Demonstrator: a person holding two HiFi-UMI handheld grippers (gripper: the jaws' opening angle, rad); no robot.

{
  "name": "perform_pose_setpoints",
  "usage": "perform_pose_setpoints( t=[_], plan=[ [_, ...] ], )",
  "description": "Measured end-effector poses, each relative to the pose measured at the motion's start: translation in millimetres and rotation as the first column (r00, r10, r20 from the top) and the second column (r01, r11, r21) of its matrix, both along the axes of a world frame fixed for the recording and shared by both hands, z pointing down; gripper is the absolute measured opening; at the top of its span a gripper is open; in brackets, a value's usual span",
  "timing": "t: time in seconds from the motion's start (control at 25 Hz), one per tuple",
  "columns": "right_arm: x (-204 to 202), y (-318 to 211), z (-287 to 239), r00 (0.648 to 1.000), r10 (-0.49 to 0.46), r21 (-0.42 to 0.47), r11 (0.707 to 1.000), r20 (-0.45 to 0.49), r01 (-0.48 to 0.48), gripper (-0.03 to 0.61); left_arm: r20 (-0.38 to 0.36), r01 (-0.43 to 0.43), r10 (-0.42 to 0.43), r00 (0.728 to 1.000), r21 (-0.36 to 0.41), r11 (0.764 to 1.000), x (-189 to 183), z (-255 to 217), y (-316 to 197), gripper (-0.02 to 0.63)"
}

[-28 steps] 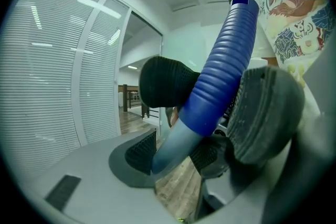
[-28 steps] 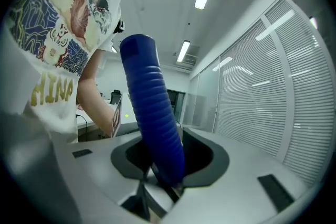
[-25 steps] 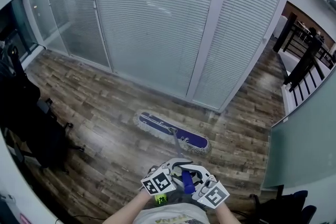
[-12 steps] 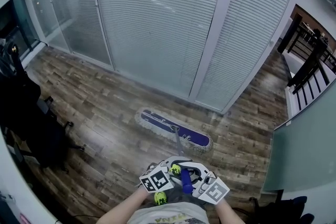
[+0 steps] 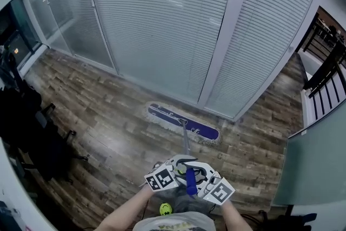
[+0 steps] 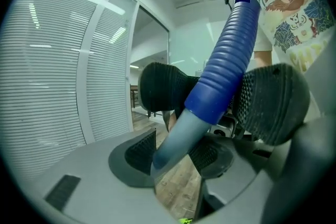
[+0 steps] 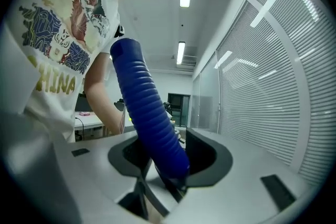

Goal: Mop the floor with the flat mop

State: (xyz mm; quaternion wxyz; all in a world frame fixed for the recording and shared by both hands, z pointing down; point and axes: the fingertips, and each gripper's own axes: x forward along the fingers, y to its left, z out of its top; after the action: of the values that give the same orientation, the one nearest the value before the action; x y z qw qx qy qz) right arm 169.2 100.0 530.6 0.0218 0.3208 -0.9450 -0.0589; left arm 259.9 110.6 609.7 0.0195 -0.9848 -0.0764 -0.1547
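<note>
Most of the floor (image 5: 97,116) shows no readable mopped trail, so I'd call it mid-job: flat mop (image 5: 184,123) lies flat on the boards by the glass wall (image 5: 162,24). Left hand-held gripper (image 6: 215,94) and right hand-held gripper (image 7: 168,157) both clamp its handle (image 7: 149,118); the right's jaws just eased wider, with the handle between them.

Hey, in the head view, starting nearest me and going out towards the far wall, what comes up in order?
Blue grip → grey pole → mop head → wall of blinds.
</note>
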Motion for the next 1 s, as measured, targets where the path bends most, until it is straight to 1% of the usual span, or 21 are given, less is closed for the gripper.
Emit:
perform_pose_setpoints(
  t=[0.04,0.08,0.16,0.28,0.4,0.52,0.68,0.72,0.8,0.84,0.88,0.96,1.0],
  plan=[
    [10.3,-16.9,-3.1,1.000,0.000,0.011,1.000,0.028,0.000,0.175,0.000,0.004,-0.004,1.000,-0.001,1.000,11.1,-0.4,-16.5,0.160],
    [21.6,-32.9,-1.5,1.000,-0.007,0.014,1.000,0.024,0.007,0.176,-0.001,0.009,-0.009,1.000,-0.001,1.000,22.6,-1.4,-33.2,0.161],
    [43.8,-65.0,8.5,0.999,-0.027,0.007,1.000,-0.031,0.027,0.178,-0.001,0.022,-0.022,1.000,-0.002,1.000,44.1,-1.0,-68.2,0.163],
    [67.6,-112.4,15.5,0.998,-0.043,0.001,0.999,-0.048,0.043,0.183,0.005,0.043,-0.043,0.999,-0.016,0.999,67.6,3.2,-117.7,0.170],
    [78.9,-149.8,-10.4,0.996,-0.057,0.050,0.997,0.075,0.054,0.185,0.002,0.054,-0.054,0.999,-0.014,0.998,81.8,-6.3,-154.0,0.170],
    [85.0,-172.3,-28.4,0.991,-0.066,0.074,0.996,0.115,0.057,0.184,0.011,0.058,-0.058,0.998,-0.015,0.998,87.6,-19.1,-176.7,0.169],
    [75.3,-172.7,-26.3,0.991,-0.077,0.086,0.994,0.105,0.068,0.184,0.019,0.073,-0.072,0.997,-0.043,0.996,78.1,-17.0,-177.7,0.170],
    [73.0,-168.8,-20.7,0.994,-0.075,0.075,0.995,0.081,0.069,0.184,0.019,0.081,-0.080,0.997,-0.055,0.995,75.2,-14.5,-174.4,0.170],
    [70.7,-157.1,-3.6,0.998,-0.063,0.027,0.998,-0.008,0.063,0.184,0.021,0.098,-0.097,0.995,-0.082,0.992,69.9,-9.0,-164.9,0.176],
    [68.4,-150.5,-0.3,0.998,-0.055,0.012,0.998,-0.027,0.055,0.184,0.024,0.103,-0.101,0.995,-0.092,0.990,66.8,-7.7,-158.7,0.183],
    [63.7,-143.9,-5.5,0.999,-0.047,0.021,0.999,-0.001,0.047,0.184,0.027,0.102,-0.100,0.995,-0.097,0.990,62.7,-8.7,-151.5,0.188],
    [49.3,-129.9,-21.8,0.995,-0.038,0.058,0.998,0.090,0.033,0.183,0.030,0.090,-0.088,0.996,-0.090,0.992,51.0,-12.3,-135.2,0.190],
    [41.5,-121.1,-20.6,0.995,-0.036,0.052,0.998,0.091,0.032,0.183,0.032,0.086,-0.084,0.996,-0.084,0.993,43.1,-11.5,-126.6,0.190]
  ],
)
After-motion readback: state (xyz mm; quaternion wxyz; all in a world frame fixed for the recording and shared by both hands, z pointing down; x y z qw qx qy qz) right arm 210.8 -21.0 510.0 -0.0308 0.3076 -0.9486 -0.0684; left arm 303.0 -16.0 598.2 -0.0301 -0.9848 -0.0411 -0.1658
